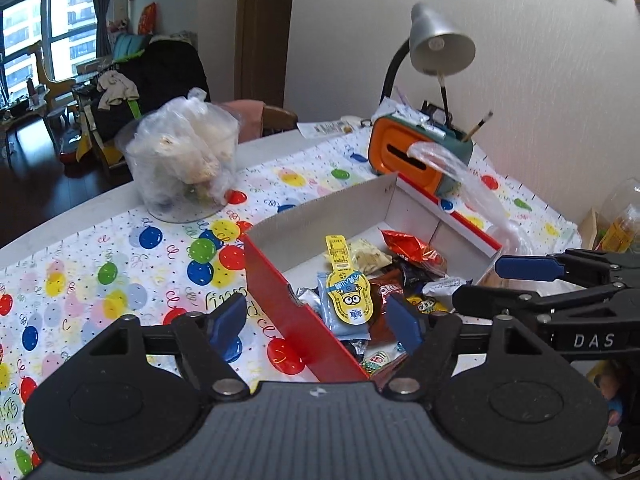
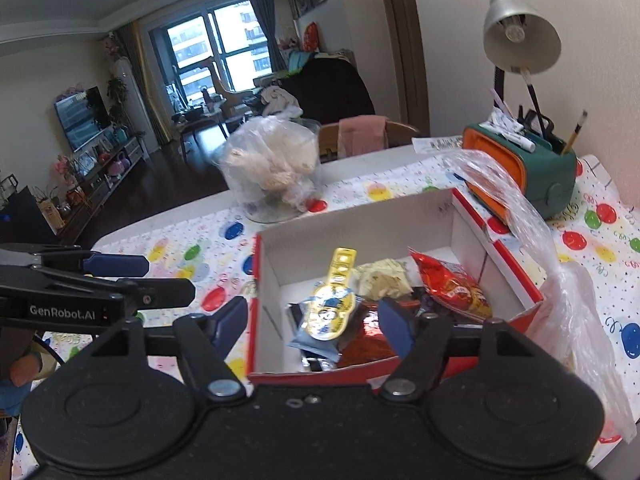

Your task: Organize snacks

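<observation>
A red cardboard box [image 1: 280, 292] with white inner walls [image 2: 276, 280] sits on the balloon-print tablecloth and holds several snack packets. On top lie a yellow Minion pouch [image 1: 350, 300] [image 2: 328, 312], a red crinkly bag [image 1: 416, 250] [image 2: 456, 288] and a pale packet [image 1: 370, 256] [image 2: 382, 278]. My left gripper [image 1: 320, 320] is open and empty, straddling the box's near left wall. My right gripper [image 2: 312, 324] is open and empty, above the box's front edge. Each gripper also shows in the other's view: the right [image 1: 532, 276], the left [image 2: 120, 276].
A clear tub of white bagged snacks [image 1: 184, 160] [image 2: 276, 168] stands behind the box at the left. An orange-and-green tissue box [image 1: 416, 156] [image 2: 524, 172] with a plastic bag [image 2: 540, 240] trailing out, and a grey desk lamp [image 1: 440, 40], stand at the back right by the wall.
</observation>
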Tool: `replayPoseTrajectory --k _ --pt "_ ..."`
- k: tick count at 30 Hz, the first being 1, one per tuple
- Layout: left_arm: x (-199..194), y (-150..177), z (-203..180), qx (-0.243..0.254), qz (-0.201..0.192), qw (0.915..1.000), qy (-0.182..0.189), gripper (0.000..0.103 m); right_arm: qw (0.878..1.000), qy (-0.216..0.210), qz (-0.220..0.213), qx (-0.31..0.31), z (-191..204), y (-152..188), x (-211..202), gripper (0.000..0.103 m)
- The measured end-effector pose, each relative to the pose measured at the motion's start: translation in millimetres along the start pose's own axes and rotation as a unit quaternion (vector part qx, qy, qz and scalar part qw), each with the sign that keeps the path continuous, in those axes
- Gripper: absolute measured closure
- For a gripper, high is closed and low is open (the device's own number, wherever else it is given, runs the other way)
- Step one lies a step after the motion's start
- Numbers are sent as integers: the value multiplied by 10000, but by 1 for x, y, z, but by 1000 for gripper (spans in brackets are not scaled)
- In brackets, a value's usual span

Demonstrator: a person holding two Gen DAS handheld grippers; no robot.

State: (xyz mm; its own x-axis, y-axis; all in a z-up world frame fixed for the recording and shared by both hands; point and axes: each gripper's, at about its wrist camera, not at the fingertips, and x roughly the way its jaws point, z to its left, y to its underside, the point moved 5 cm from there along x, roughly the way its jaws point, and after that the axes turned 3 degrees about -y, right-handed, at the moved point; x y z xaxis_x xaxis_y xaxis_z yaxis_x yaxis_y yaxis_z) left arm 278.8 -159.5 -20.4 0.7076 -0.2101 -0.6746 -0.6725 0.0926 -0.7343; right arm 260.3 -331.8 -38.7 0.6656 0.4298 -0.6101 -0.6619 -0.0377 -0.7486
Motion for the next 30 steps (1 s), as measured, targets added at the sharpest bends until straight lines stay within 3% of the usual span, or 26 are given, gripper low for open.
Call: replayPoseTrajectory --k 9,11,16,19,30 --pt "-22 12 7 -121 -106 9999 50 21 9991 31 -402 -141 19 2 -21 2" --pt "-26 15 7 -157 -106 9998 95 14 9991 9 -414 -44 19 4 -24 1" --pt "-37 20 4 -215 -184 9994 188 12 9990 84 -436 -42 22 11 -32 0" --pt "-42 22 -1 -221 -274 9991 221 3 9983 165 -561 -63 23 15 -38 0" --pt "-54 24 -9 -356 -423 9983 208 2 9943 303 -1014 142 18 16 -58 0"
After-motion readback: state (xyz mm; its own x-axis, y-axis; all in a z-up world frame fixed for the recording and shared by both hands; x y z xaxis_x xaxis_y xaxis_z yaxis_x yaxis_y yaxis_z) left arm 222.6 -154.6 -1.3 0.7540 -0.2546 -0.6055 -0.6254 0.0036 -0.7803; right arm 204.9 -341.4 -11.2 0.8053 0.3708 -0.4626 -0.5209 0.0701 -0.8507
